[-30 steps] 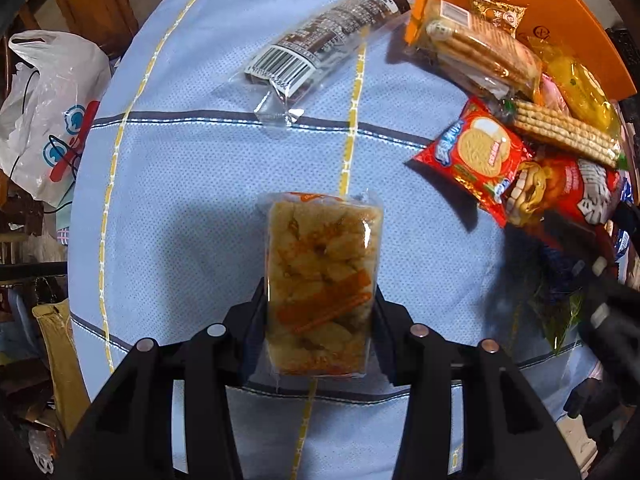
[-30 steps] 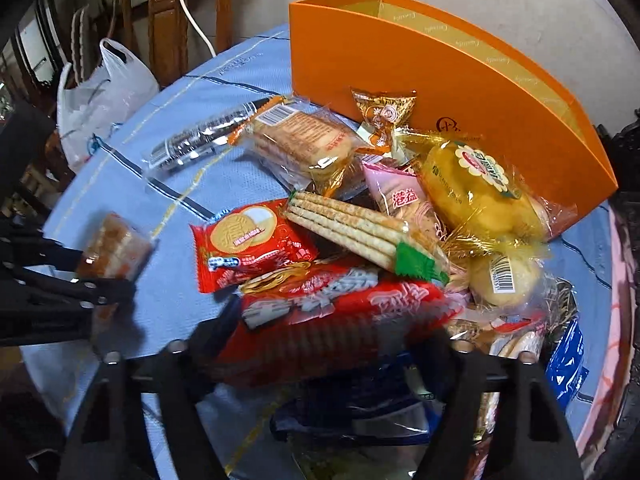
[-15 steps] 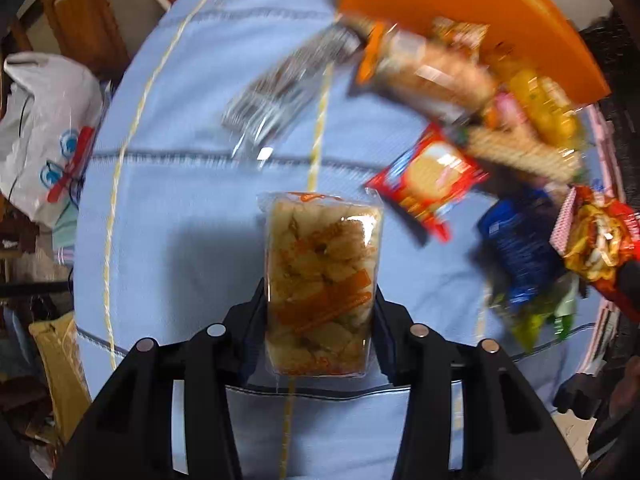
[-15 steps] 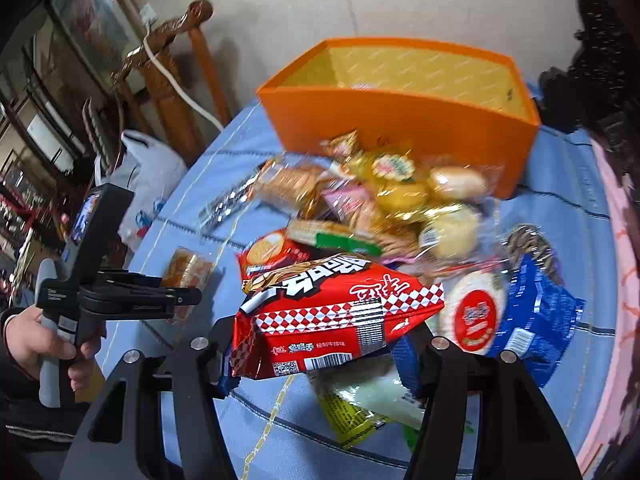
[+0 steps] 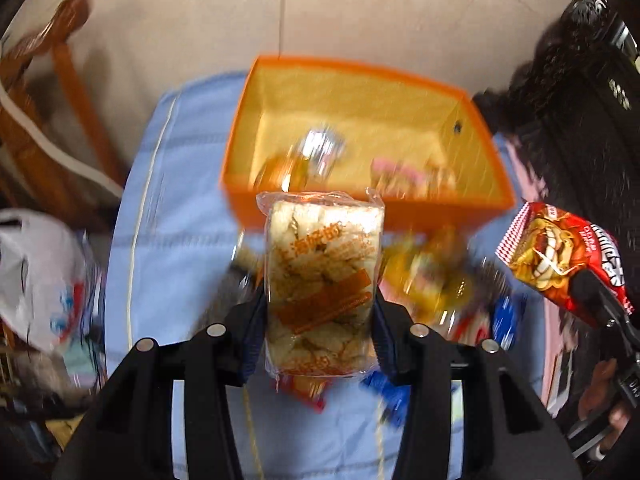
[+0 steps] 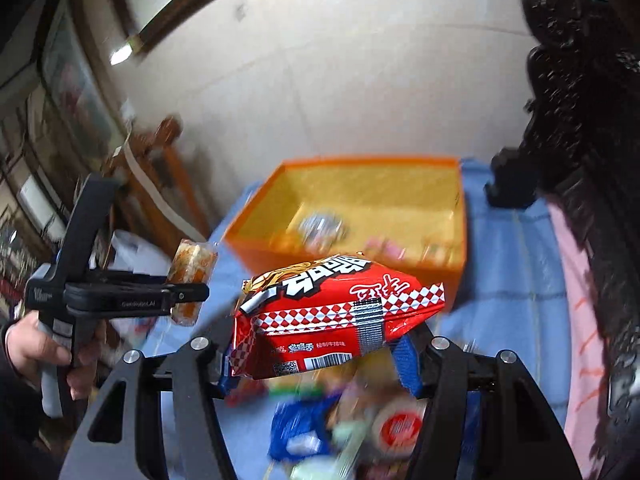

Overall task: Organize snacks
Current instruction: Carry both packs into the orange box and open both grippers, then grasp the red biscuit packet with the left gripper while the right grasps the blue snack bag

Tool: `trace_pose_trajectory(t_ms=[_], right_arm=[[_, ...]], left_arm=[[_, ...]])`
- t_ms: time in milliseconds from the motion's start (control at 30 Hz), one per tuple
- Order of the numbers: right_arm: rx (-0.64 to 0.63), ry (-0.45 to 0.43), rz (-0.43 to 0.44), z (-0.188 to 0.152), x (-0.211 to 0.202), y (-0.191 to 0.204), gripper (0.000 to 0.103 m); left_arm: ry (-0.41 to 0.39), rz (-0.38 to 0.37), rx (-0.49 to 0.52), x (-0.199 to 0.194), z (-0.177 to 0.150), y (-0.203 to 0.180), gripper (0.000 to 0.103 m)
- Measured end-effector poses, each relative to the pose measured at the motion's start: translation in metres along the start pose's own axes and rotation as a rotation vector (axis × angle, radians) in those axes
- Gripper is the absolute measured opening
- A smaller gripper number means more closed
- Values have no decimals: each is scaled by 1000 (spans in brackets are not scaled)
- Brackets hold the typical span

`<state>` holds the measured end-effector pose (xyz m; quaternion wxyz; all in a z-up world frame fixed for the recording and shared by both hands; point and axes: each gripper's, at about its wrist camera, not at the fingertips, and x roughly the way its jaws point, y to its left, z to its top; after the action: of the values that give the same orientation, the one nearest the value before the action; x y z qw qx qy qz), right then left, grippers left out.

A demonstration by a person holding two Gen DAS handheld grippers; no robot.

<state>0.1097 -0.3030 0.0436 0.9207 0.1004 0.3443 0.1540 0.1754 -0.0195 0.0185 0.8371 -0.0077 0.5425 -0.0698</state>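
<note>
— Setting, as we log it: a lived-in home, likely a dining room.

— Evidence we list?

— Item one: table (image 5: 168,216) under a quilted blue cloth. Item two: carved wooden chair (image 6: 160,168) against a plain wall (image 6: 360,80). Item three: framed picture (image 6: 76,80) hung up high. Item four: white plastic shopping bag (image 5: 36,272) beside the table.

— Anything else?

— We add dark carved furniture (image 6: 580,80) at the right.
</note>
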Motion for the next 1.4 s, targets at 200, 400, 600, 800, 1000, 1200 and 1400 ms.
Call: trace_pose_trajectory(t_ms=[200,400,600,800,1000,1200,1400], right_arm=[[49,-15,-45,41,46,-29,61],[89,59,-71,50,104,-48,61],[138,143,-175,39,145,-53,72],[186,76,-160,22,113,-54,88],[192,58,-197,-18,61,-44,99],[207,144,-239,-77,25,-36,99],[229,214,-255,-122,8,-21,99]], left_arm=[[2,35,27,36,73,-24,45],[64,73,19,90,105,-27,45],[96,129,20,132,110,-25,81],[93,179,19,119,93,-12,91],[47,192,-23,77,50,19,95],[94,191,-87,60,-21,50,95],[166,194,0,74,-93,37,95]])
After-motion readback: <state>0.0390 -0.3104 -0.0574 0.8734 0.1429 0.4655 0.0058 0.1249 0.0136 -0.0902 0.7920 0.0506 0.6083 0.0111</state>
